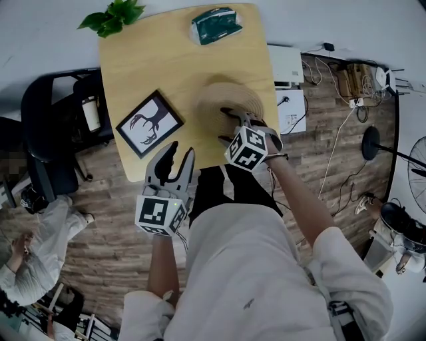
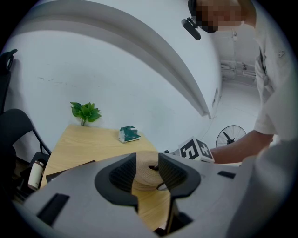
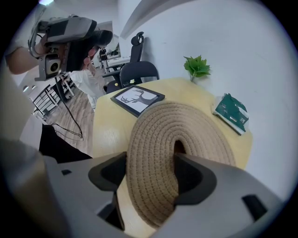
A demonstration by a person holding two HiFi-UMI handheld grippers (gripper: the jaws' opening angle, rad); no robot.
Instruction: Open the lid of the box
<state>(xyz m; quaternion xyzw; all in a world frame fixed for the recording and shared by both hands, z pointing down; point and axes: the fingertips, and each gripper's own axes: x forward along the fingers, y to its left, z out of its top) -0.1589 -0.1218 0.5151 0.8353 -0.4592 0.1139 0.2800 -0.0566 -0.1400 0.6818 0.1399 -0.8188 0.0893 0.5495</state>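
Woven rope box (image 1: 229, 100) is sitting on the wooden counter (image 1: 166, 63), toward its near right edge. A framed picture (image 1: 149, 124) is lying to its left. A green packet (image 1: 215, 25) and a small plant (image 1: 113, 16) are sitting at the far edge, well apart from it.

Right tongs (image 1: 229, 126) are reaching in over the near side of the lid (image 3: 186, 123). In the right gripper view the coiled lid is filling the gap between the jaws. One jaw is sitting against the outer coils, the other by the dark opening at the lid's centre. They appear to be clamping on the lid.

Left tongs (image 1: 181, 154) are hovering off the counter's near edge, jaws apart, holding nothing. The box is showing beyond the gap, not touched.

Handling, as a judgement: the lid is looking light, soft and somewhat floppy, being stitched rope. It is rough enough not to slip and not fragile. A pinch may be bending the coils rather than lifting them flat. The raised centre is seeming the firmest hold. The light box may be rising with the lid, so the free left tongs could be steadying its wall.
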